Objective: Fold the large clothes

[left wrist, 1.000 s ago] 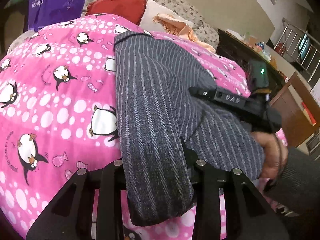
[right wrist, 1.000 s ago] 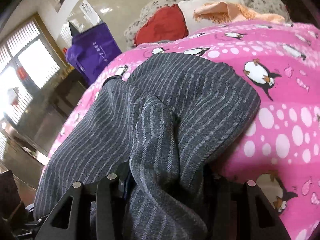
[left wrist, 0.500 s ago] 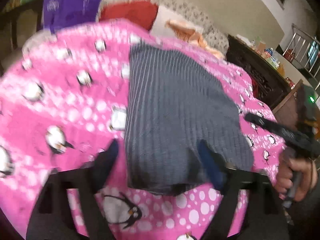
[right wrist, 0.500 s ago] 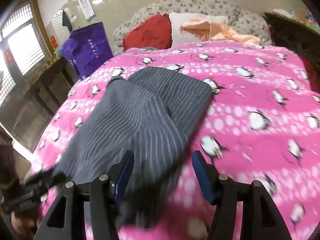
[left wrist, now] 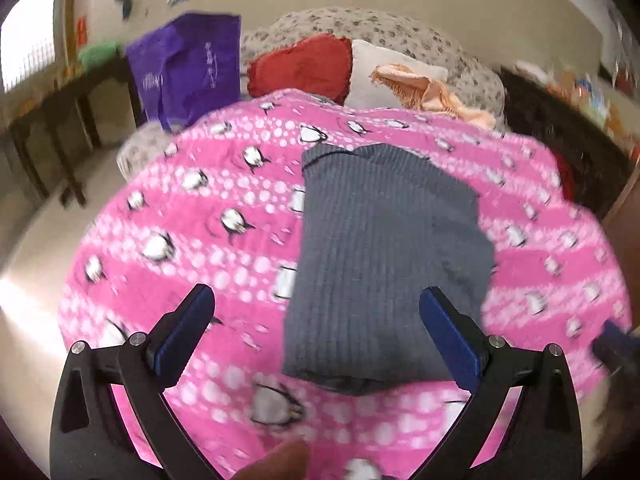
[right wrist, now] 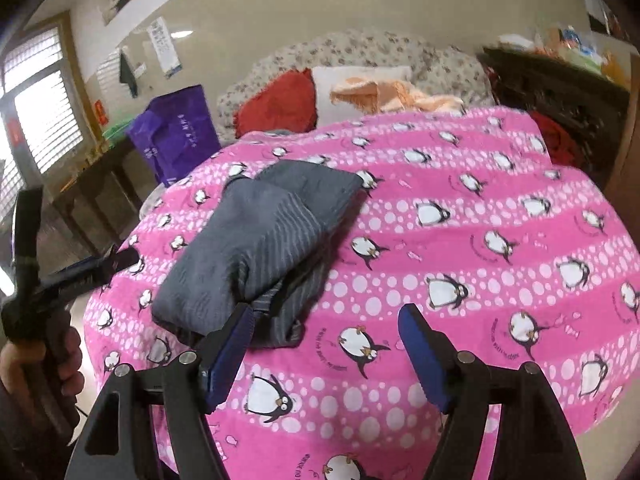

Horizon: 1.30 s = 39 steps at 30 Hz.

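Spreading wider by the moment, the jaws of the left gripper [left wrist: 316, 312] hang above the bed with nothing pressed between their blue pads; the near end of a folded grey striped garment [left wrist: 384, 264] shows through the gap, lying flat on the blanket below and touched by neither pad. The jaws of the right gripper [right wrist: 326, 320] are opening too, and they are empty: the left pad stands in front of the garment's [right wrist: 260, 240] near corner in that view, while the gap frames only blanket. The garment lies as a thick, layered rectangle in the middle of a pink penguin-print blanket [left wrist: 192, 248] that covers the bed, its long side running away from both cameras. In the right wrist view a hand [right wrist: 44, 364] grips the handle of the left gripper at the left edge, off the blanket's side. Beyond the blanket, at the head of the bed, sit a red cushion [left wrist: 304, 68], a white pillow [left wrist: 380, 68] and a peach fringed cloth [left wrist: 432, 96], all against a floral-patterned bolster [left wrist: 400, 32]. A purple bag [left wrist: 188, 68] stands to the left, beside a dark side table [left wrist: 52, 108], and a window [right wrist: 40, 112] lights the left wall. The left wrist view is blurred.
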{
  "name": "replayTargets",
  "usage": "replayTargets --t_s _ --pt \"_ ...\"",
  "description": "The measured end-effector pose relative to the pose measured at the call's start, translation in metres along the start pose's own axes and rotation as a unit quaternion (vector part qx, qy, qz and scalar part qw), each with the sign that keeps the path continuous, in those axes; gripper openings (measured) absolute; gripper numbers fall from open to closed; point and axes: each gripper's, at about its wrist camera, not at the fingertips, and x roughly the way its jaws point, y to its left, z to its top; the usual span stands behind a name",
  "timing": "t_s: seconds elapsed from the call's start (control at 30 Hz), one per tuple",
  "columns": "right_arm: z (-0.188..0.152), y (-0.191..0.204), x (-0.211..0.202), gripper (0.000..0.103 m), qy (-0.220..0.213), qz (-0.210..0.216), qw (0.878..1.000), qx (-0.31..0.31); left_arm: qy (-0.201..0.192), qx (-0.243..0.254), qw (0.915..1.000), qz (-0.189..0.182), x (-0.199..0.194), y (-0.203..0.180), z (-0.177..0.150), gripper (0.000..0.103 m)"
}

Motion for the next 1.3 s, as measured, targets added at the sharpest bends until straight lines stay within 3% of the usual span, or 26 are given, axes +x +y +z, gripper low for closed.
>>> replayTargets --t_s 0.07,0.17,0.3,0.73,0.77,0.83,0.97,1.03,1.1,1.17,1.2,1.23,1.3 --pt "0.0 0.006 -0.001 0.072 -0.002 0.002 1.0 -0.008 0.001 -0.006 0.9999 -0.011 -0.005 -0.004 0.001 0.102" --pt "-0.002 0.012 0.001 0.072 0.001 0.0 1.0 -0.011 -0.001 0.008 0.9999 0.014 -0.01 -0.011 0.0 0.102" --pt "-0.004 0.014 0.004 0.072 0.004 0.004 1.0 -0.011 0.006 0.004 0.9999 0.012 -0.008 -0.009 -0.002 0.102" --pt "-0.013 0.013 0.019 0.072 0.014 0.01 1.0 -0.008 0.059 0.001 0.9981 0.018 0.027 -0.006 -0.015 0.102" --pt "-0.015 0.013 0.019 0.073 0.005 0.01 1.0 -0.009 0.065 -0.002 0.9978 0.016 0.031 -0.005 -0.017 0.102" --pt "-0.018 0.011 0.02 0.087 -0.009 0.016 1.0 -0.003 0.076 -0.013 0.997 0.008 0.039 0.003 -0.021 0.102" --pt "-0.019 0.001 0.045 0.085 0.058 0.035 0.998 0.018 0.093 -0.023 0.9951 0.024 0.06 0.024 -0.03 0.102" --pt "-0.013 0.007 0.049 0.085 0.049 0.007 0.999 -0.006 0.093 -0.021 0.9946 0.041 0.071 0.034 -0.033 0.102" --pt "0.001 0.019 0.05 0.085 0.019 0.017 0.999 -0.037 0.087 -0.016 0.9952 0.043 0.079 0.038 -0.034 0.102" --pt "0.015 0.028 0.059 0.085 0.016 0.03 0.999 -0.042 0.08 -0.016 0.9961 0.035 0.083 0.042 -0.036 0.102" --pt "0.02 0.034 0.068 0.08 0.021 0.036 0.998 -0.04 0.077 -0.018 0.9964 0.031 0.084 0.043 -0.038 0.102" --pt "0.023 0.041 0.075 0.059 0.023 0.049 0.998 -0.045 0.076 -0.021 0.9965 0.029 0.084 0.045 -0.039 0.102" --pt "0.023 0.056 0.089 0.03 0.033 0.096 0.993 -0.058 0.058 -0.036 0.9974 0.022 0.072 0.05 -0.039 0.102"
